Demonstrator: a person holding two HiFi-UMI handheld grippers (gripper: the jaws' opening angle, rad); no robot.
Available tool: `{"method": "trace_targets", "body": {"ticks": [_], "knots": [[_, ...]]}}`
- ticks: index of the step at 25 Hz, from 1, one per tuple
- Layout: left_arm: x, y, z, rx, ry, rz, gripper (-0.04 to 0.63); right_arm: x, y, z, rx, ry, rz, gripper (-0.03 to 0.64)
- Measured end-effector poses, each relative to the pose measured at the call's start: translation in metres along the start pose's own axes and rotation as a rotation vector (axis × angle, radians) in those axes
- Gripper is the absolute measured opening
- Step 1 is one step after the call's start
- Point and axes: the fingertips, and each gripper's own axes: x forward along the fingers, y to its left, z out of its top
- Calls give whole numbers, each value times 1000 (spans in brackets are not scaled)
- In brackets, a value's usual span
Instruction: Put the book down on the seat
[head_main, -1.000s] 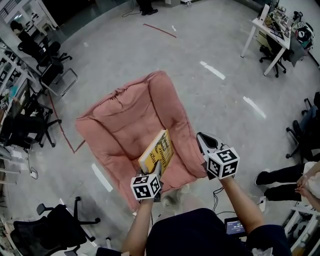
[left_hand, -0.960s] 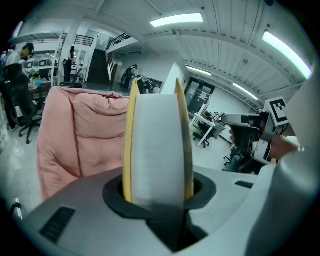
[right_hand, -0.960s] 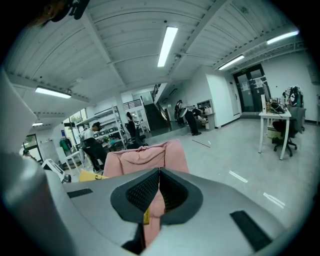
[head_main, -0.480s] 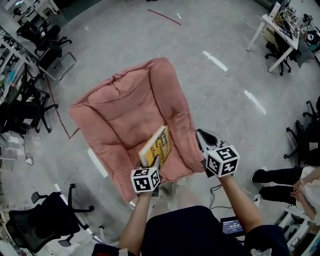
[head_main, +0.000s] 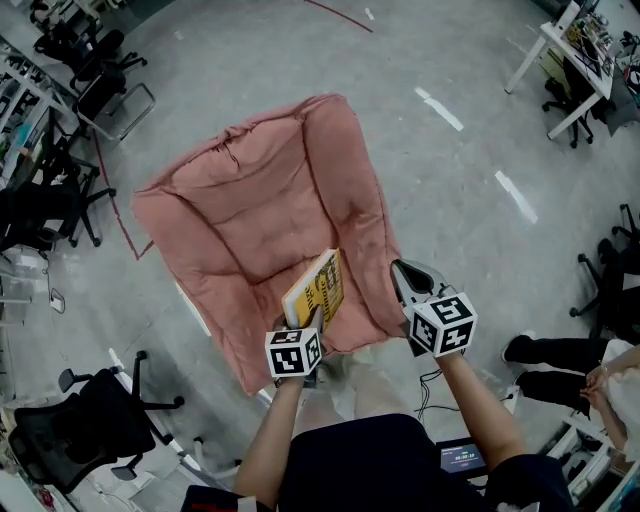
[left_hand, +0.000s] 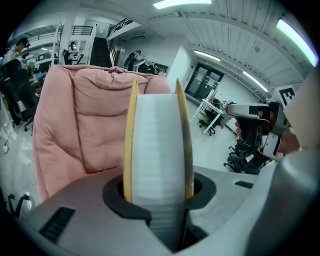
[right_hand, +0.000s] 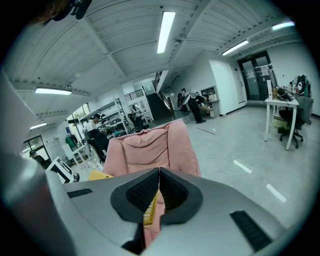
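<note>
- The pink seat (head_main: 250, 220) stands on the grey floor.
- The yellow book (head_main: 315, 288) is over the seat's front cushion, tilted.
- The left gripper (head_main: 310, 325), at the seat's front edge, has its fingers (left_hand: 117, 192) clamped on the book.
- The right gripper (head_main: 402, 275), beside the seat's arm, has its fingers (right_hand: 145, 192) pressed together, empty.

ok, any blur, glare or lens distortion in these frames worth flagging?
Head view: sharp, evenly lit, wide-angle bending at the edges; bright streaks on the grey floor, likely lamp reflections. Left gripper view: strong fisheye, dark corners; the yellow-covered book looms close, bulged, its page edge soft. Right gripper view: same fisheye; the ceiling strip light is blown out, the pink padded seat reads clear.
</note>
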Motion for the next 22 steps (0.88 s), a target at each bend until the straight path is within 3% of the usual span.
{"method": "trace_targets", "body": {"ticks": [13,22], "knots": [[37,1,-43,-113,94,2,144,5,-14,-39,24,67,-14,20],[61,3,-54,-131,134,20,144,9,-24,-60,39,113,-10,20]]}}
